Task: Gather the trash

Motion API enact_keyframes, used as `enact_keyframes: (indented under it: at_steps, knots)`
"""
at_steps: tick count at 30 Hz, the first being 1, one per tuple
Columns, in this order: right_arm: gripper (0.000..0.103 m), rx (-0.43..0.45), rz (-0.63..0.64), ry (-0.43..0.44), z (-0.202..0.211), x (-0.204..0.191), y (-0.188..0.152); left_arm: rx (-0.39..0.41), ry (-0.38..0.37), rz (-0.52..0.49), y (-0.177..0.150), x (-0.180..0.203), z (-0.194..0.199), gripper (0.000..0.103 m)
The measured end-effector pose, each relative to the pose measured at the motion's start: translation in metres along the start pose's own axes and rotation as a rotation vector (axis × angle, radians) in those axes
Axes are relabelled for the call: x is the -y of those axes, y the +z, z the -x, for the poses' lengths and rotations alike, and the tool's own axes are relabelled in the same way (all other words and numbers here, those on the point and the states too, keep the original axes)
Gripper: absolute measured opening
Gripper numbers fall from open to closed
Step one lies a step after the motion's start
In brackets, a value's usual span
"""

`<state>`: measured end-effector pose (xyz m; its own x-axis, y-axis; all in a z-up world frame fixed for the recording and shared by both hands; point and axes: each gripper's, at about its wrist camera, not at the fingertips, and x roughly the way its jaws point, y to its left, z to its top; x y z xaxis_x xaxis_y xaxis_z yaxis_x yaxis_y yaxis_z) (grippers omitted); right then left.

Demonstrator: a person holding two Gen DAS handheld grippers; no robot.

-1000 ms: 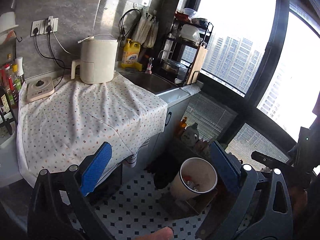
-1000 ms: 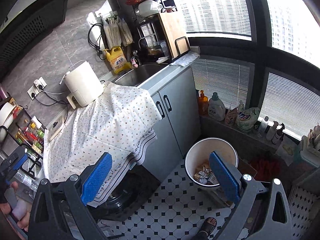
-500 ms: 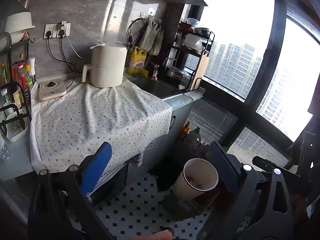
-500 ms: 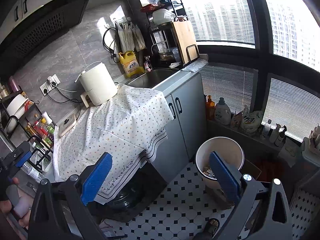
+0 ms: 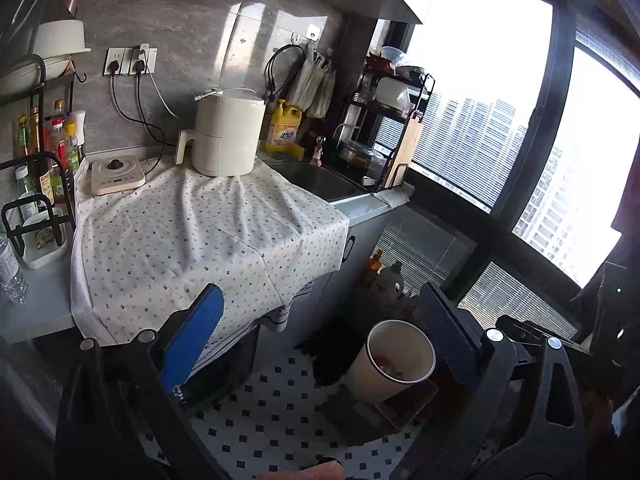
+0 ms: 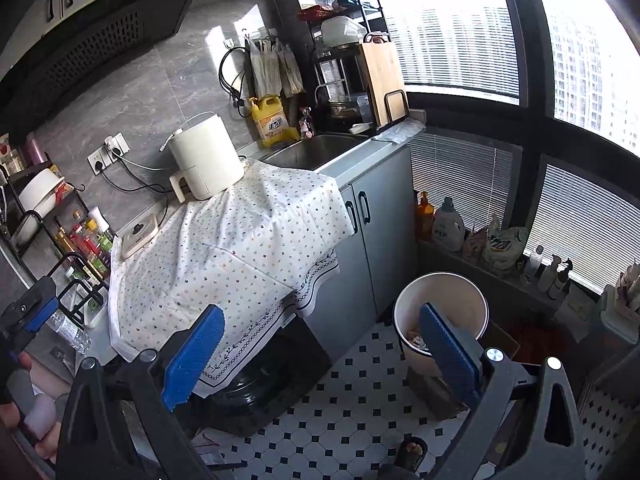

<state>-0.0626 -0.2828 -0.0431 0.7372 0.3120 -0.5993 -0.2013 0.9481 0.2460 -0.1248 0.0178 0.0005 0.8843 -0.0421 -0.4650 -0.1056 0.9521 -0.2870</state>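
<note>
A white trash bin [image 5: 394,364] stands on the tiled floor by the grey cabinet; it also shows in the right wrist view [image 6: 444,312], with scraps of trash in its bottom. My left gripper [image 5: 320,340] is open and empty, held above the floor between the cloth-covered counter [image 5: 192,232] and the bin. My right gripper [image 6: 320,352] is open and empty, held high in front of the same counter [image 6: 224,240]. No loose trash shows on the cloth.
A white air fryer [image 5: 226,136], a small cooktop [image 5: 116,174], a yellow detergent jug [image 5: 282,128] and a sink [image 5: 316,180] sit along the counter. A bottle rack [image 5: 36,184] stands at the left. Detergent bottles [image 6: 448,224] line the window ledge.
Both grippers have risen and drawn back from the counter, so more of the wall, hood and left rack shows. Both stay open and empty.
</note>
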Motion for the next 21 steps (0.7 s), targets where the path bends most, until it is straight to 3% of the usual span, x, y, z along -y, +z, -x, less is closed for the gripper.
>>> enact_keyframes:
  at_steps: [21]
  knots:
    - [0.095, 0.004, 0.019, 0.018, 0.009, -0.016, -0.010, 0.011, 0.009, 0.002, -0.008, -0.010, 0.012, 0.097]
